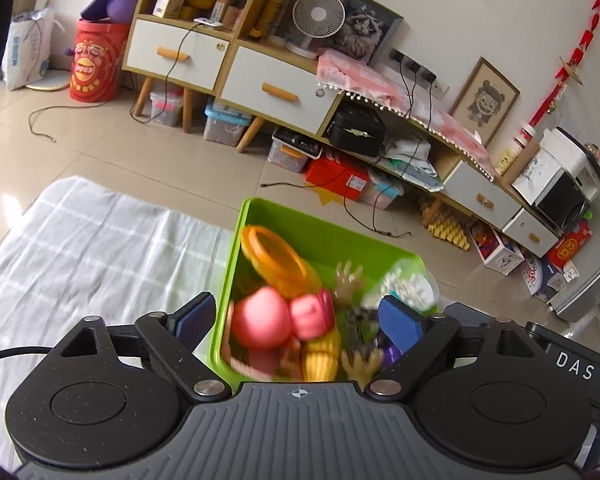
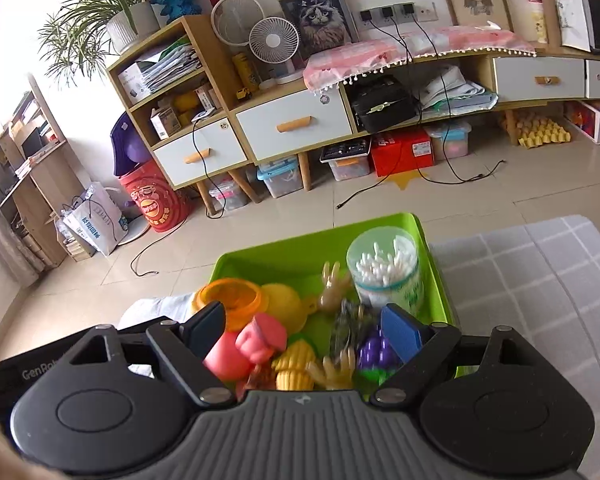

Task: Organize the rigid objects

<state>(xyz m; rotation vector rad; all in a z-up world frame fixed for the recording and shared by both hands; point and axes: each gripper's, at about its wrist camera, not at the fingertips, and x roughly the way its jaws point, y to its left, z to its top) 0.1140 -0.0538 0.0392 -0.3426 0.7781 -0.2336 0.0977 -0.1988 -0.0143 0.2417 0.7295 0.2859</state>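
**Toys piled in a green bin**

On a checked cloth [image 2: 540, 280] sits a glossy green bin [image 2: 436, 264] holding a pink toy [image 2: 244, 348], ridged corn [image 2: 296, 364] and a swab jar [image 2: 384, 272]. Left gripper [image 1: 300, 316] and right gripper [image 2: 304, 324] hover above, jaws apart and empty.

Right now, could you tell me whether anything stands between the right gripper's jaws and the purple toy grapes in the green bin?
Nothing visible does: the purple toy grapes lie uncovered just ahead of the open right gripper.

Green bin [image 2: 436, 264]; pink pig [image 2: 256, 340]; orange ring [image 1: 274, 258]; grey-white checked cloth [image 1: 88, 240].
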